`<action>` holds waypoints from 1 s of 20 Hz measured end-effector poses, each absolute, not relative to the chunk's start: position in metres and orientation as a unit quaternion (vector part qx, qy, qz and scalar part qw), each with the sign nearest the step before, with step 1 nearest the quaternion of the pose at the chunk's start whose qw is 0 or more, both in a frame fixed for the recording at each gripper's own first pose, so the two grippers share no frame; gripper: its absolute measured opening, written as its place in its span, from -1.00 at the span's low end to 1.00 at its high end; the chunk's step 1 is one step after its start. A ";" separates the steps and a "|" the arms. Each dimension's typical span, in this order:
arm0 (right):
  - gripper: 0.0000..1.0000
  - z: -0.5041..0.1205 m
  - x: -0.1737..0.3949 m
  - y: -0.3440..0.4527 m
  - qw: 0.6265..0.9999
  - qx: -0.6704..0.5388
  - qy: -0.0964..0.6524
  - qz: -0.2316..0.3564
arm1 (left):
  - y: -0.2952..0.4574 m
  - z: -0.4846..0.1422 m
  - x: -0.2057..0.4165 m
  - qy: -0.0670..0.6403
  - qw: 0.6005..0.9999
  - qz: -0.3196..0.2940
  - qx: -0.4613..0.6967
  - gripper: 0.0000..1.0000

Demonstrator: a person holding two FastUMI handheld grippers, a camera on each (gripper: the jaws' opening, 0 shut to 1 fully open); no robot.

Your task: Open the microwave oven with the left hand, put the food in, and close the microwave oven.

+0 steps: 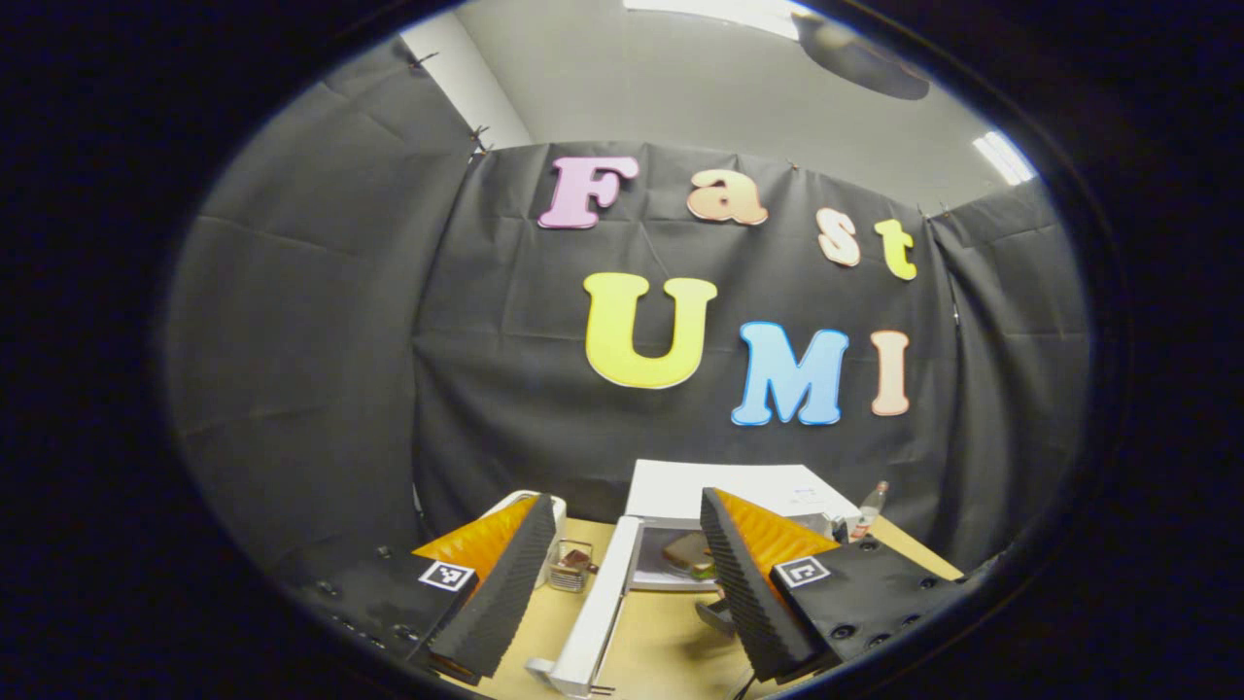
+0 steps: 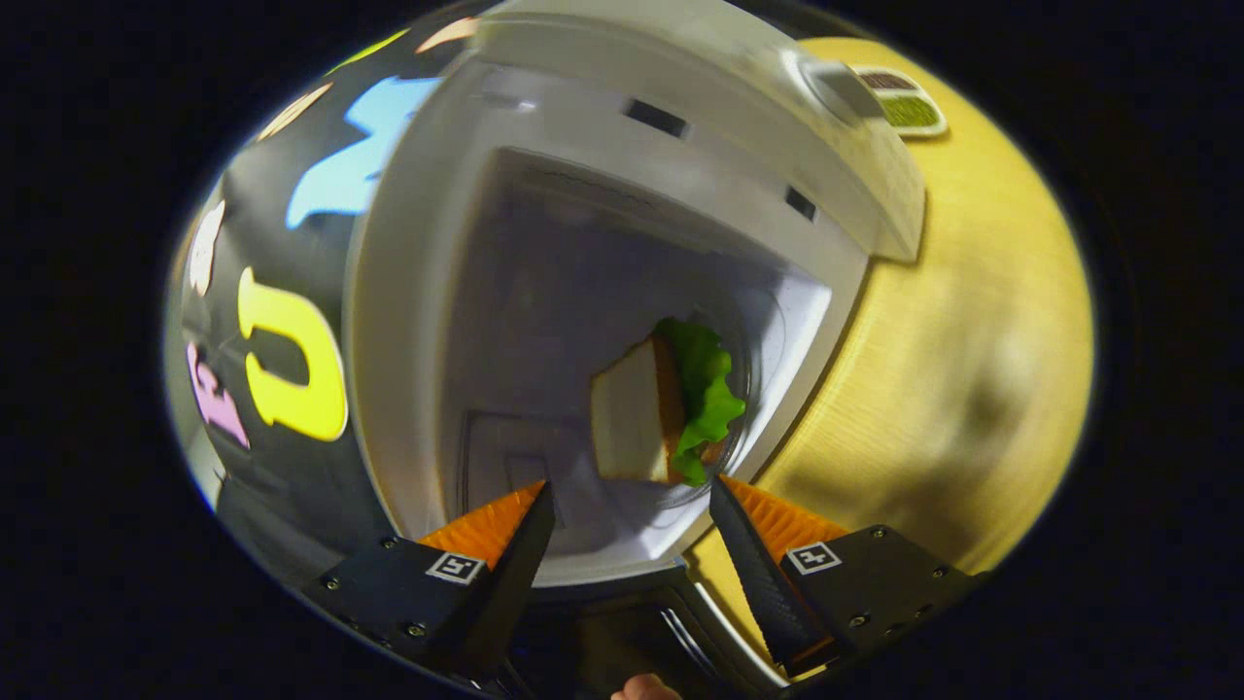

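Sandwich (image 2: 651,413): it lies inside the oven cavity, in the centre of the right gripper view, just above and between the two orange fingers. In the left gripper view it shows small at lower centre (image 1: 688,554), behind the open door.
Sandwich direction: in the right gripper view its long axis runs up and down the frame; the white bread face is to the left and the green lettuce edge to the right.
Plate (image 2: 753,360): a clear round plate seems to carry the sandwich, but its rim is faint.
Right gripper (image 2: 632,510): its jaws are spread and hold nothing; the sandwich is apart from them, farther in.
Oven (image 1: 724,491): a white box at lower centre of the left gripper view, standing on the bench (image 1: 661,632).
Door (image 1: 603,612): open, seen almost edge-on; it runs from the oven front down toward the bottom of the frame, between the left fingers.
Left gripper (image 1: 627,574): its jaws are spread and empty, and the door edge lies between them and a little ahead, not touched.
Key relation: I judge that the door is nearer to the left gripper, so that hand should push it shut once the right gripper is out of the opening.
Stage: food seems to be in place; closing is not yet done.
Basket (image 1: 571,566): a small wire basket left of the door.
Bottle (image 1: 870,510): right of the oven.
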State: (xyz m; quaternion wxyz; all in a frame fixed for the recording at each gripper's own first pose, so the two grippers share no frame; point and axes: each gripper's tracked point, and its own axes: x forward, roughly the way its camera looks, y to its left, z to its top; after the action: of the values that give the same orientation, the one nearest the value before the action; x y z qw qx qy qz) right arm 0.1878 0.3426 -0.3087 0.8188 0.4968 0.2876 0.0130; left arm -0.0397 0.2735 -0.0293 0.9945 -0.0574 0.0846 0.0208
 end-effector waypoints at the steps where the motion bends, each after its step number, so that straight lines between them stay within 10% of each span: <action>1: 0.94 -0.299 0.175 0.339 0.841 0.456 0.289 0.033 | 0.263 -0.032 -0.036 0.085 0.995 0.011 -0.060 0.92; 9: 0.92 -0.189 0.082 0.254 0.932 0.266 0.206 0.134 | 0.190 -0.045 -0.006 0.085 0.994 -0.050 -0.049 0.94; 20: 0.92 -0.051 0.005 0.090 0.999 0.007 0.052 0.014 | 0.139 -0.058 0.001 0.066 0.997 -0.047 0.006 0.94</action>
State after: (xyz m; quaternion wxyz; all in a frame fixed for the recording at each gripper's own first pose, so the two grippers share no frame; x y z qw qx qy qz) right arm 0.0049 0.0901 -0.0512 0.9985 0.0072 0.0519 0.0142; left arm 0.0011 0.1391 -0.0582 0.9967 0.0056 0.0659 -0.0466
